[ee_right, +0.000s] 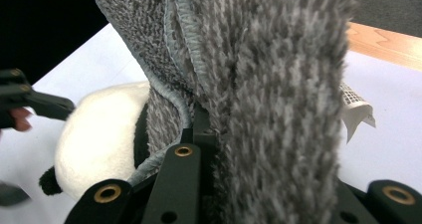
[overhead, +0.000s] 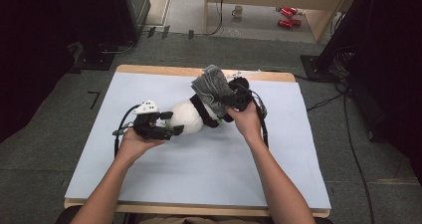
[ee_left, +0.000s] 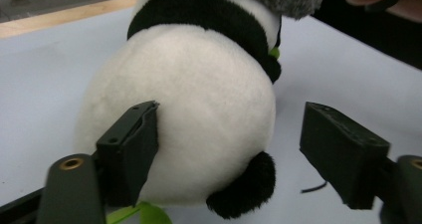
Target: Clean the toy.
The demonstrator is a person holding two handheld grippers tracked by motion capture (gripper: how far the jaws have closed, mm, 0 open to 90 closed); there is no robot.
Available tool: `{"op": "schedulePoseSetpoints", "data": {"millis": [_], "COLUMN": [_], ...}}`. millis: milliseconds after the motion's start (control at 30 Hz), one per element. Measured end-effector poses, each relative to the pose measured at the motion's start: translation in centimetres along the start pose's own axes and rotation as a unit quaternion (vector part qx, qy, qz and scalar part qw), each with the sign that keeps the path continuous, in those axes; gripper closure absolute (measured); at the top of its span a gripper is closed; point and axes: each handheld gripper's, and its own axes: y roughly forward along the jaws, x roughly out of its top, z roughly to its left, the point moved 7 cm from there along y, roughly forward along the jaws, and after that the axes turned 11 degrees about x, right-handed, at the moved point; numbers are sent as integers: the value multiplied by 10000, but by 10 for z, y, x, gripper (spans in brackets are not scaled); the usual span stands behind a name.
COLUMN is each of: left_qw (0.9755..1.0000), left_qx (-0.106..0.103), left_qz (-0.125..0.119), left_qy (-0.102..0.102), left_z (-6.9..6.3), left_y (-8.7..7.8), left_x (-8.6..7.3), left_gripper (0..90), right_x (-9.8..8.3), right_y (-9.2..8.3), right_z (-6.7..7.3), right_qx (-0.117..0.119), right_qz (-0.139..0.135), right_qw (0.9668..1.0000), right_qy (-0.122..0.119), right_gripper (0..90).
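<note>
On the blue table cover, left side, the left gripper has its jaws spread either side of the plush panda; its own view shows both pads clear of the white rump. Further right, the right gripper is clamped on the grey towel, probably draped over the panda's head.
</note>
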Motion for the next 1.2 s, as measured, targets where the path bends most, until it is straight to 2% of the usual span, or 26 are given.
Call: {"op": "schedulePoseSetpoints", "data": {"millis": [67, 100, 267, 333, 467, 633, 733, 767, 867, 967, 1000, 1033, 1100, 1200], "left_qw": [9997, 9989, 9948, 9930, 9923, 9933, 9927, 9930, 9956, 9977, 9983, 9983, 9987, 9972], "left_qx": [199, 371, 852, 976, 1011, 1102, 1183, 1169, 938, 659, 484, 422, 161, -360], "left_qz": [3, 7, 57, 37, -65, -125, -122, -104, -43, 6, 27, 16, 58, 225], "left_qy": [144, 288, 564, 657, 712, 326, 194, 163, 70, -173, -323, -389, -481, -615], "left_z": [-1, -2, -1, 2, 7, 16, 17, 17, 15, 14, 14, 14, 12, 2], "left_y": [4, 7, 18, 21, 21, 16, 15, 14, 12, 7, 3, 1, -5, -13], "left_x": [-2, -3, -6, -8, -9, -5, -3, -3, -3, 1, 4, 6, 11, 16], "left_gripper": [215, 206, 200, 217, 304, 470, 545, 582, 670, 717, 725, 731, 742, 744], "right_x": [2, 2, 7, 9, 12, 10, 4, 2, -3, -6, -5, -5, -3, 3], "right_y": [1, 2, 4, 3, -3, -14, -24, -28, -40, -50, -53, -58, -65, -74], "right_z": [1, 1, 2, 5, 13, 22, 27, 28, 29, 29, 29, 31, 35, 46], "right_qx": [-8, -16, 19, 104, 251, 403, 498, 526, 630, 698, 703, 747, 774, 888], "right_qz": [-8, -13, -62, -108, -215, -262, -333, -372, -522, -511, -530, -574, -614, -681], "right_qw": [10000, 10000, 10000, 9998, 9994, 9988, 9982, 9979, 9966, 9962, 9960, 9955, 9951, 9937], "right_qy": [19, 3, 76, 89, 82, 41, 25, 27, 80, 123, 114, 114, 79, -25], "right_gripper": [785, 785, 779, 775, 768, 761, 760, 760, 760, 760, 760, 761, 761, 761]}}
